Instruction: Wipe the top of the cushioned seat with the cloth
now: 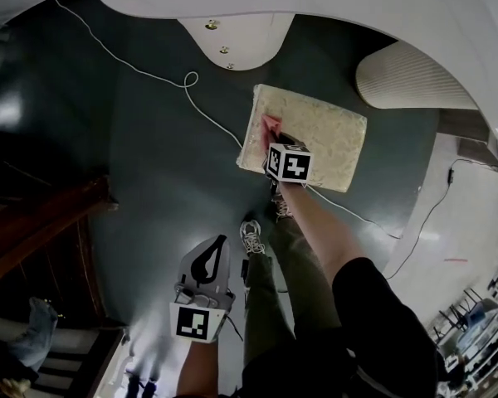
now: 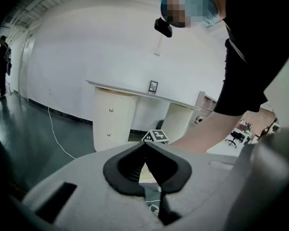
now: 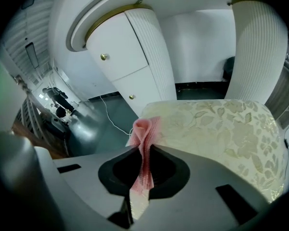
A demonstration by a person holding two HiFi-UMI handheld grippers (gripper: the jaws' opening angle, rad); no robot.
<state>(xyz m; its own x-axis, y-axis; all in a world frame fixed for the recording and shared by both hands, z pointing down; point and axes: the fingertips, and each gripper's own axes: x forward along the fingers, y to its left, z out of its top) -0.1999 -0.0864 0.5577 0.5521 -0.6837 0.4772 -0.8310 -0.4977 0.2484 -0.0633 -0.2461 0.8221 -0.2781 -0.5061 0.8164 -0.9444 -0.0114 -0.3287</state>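
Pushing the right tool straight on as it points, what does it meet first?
Probably the top of the cream floral cushioned seat, near its left edge, pink cloth leading; depth is unclear.

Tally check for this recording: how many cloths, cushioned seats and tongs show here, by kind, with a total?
pink ribbed cloth: 1
cream floral cushioned seat: 1
grey hand-held tongs: 2 (left tongs shut and empty; right tongs shut on the cloth)
total: 4
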